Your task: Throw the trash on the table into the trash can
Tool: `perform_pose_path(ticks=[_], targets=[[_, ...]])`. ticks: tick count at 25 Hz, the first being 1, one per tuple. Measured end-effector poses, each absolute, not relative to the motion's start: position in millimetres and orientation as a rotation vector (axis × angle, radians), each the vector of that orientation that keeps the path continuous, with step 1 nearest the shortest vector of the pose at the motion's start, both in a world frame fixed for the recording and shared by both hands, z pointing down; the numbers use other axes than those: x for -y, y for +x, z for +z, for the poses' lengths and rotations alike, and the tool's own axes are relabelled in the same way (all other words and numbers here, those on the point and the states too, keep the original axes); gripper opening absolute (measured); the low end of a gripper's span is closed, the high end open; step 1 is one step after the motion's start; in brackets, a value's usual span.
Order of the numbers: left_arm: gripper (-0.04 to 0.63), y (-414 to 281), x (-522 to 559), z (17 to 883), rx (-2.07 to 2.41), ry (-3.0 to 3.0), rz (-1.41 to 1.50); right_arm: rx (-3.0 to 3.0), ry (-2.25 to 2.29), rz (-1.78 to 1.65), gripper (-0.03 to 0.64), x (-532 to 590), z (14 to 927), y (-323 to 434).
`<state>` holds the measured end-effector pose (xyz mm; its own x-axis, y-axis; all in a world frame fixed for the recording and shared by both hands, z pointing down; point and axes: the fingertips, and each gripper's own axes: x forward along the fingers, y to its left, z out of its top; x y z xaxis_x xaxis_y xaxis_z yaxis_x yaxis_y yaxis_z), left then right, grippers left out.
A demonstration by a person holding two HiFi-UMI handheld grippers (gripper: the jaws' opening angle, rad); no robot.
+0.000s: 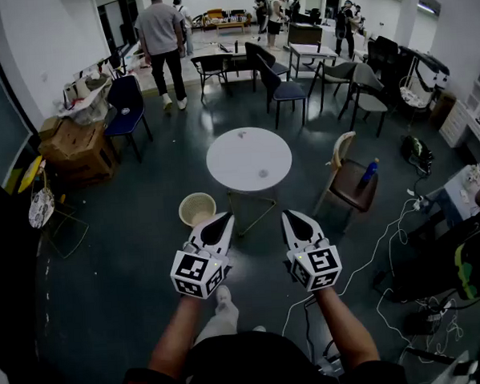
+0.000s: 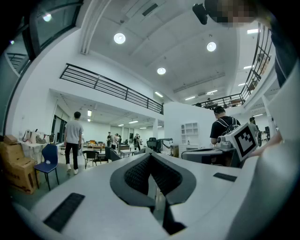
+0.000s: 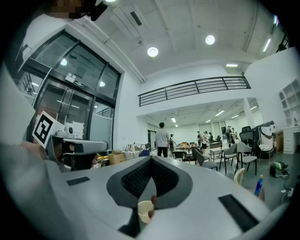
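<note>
A round white table (image 1: 222, 160) stands ahead of me on the dark floor. Two small bits of trash lie on it, one near its far edge (image 1: 241, 134) and one near its right front (image 1: 263, 174). A cream mesh trash can (image 1: 197, 208) sits on the floor at the table's front left. My left gripper (image 1: 225, 218) is held level just right of the can, its jaws together and empty. My right gripper (image 1: 289, 216) is beside it, short of the table, also shut on nothing. In the gripper views both the left gripper (image 2: 151, 155) and the right gripper (image 3: 151, 159) show closed jaws pointing across the room.
A tan chair (image 1: 350, 177) with a blue bottle (image 1: 370, 172) stands right of the table. White cables (image 1: 364, 265) trail over the floor at right. Cardboard boxes (image 1: 77, 147) and a blue chair (image 1: 127, 106) are at left. Several people and more chairs are far back.
</note>
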<state>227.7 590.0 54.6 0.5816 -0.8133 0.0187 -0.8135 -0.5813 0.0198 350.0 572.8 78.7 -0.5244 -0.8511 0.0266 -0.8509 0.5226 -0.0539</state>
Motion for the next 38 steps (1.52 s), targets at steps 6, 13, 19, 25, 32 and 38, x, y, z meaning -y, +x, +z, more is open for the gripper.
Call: perform_pose_path(ticks=[6, 13, 19, 25, 32, 38], targets=[[0.008, 214.3, -562.8, 49.8, 1.427, 2.774, -0.004, -2.739, -1.514, -0.085, 0.018, -548.2, 71.8, 332.3], [0.008, 195.4, -517.8, 53.3, 1.413, 2.777, -0.004, -2.733, -1.524, -0.075, 0.018, -502.5, 74.4, 312.7], [0.008, 182.4, -470.8, 54.4, 1.393, 2.786, -0.007, -2.732, -1.547, -0.075, 0.018, -457.9, 79.0, 299.9], [0.008, 172.1, -423.6, 50.9, 1.366, 2.795, -0.024, -2.714, -1.564, -0.071, 0.018, -413.2, 69.1, 290.1], [0.008, 148.4, -377.9, 55.1, 1.332, 2.788, -0.046, -2.690, -1.588, -0.074, 0.018, -369.7, 71.6, 269.8], [0.008, 124.5, -335.2, 56.7, 1.299, 2.793, -0.070, -2.681, -1.624, -0.070, 0.018, -329.4, 70.9, 247.9]])
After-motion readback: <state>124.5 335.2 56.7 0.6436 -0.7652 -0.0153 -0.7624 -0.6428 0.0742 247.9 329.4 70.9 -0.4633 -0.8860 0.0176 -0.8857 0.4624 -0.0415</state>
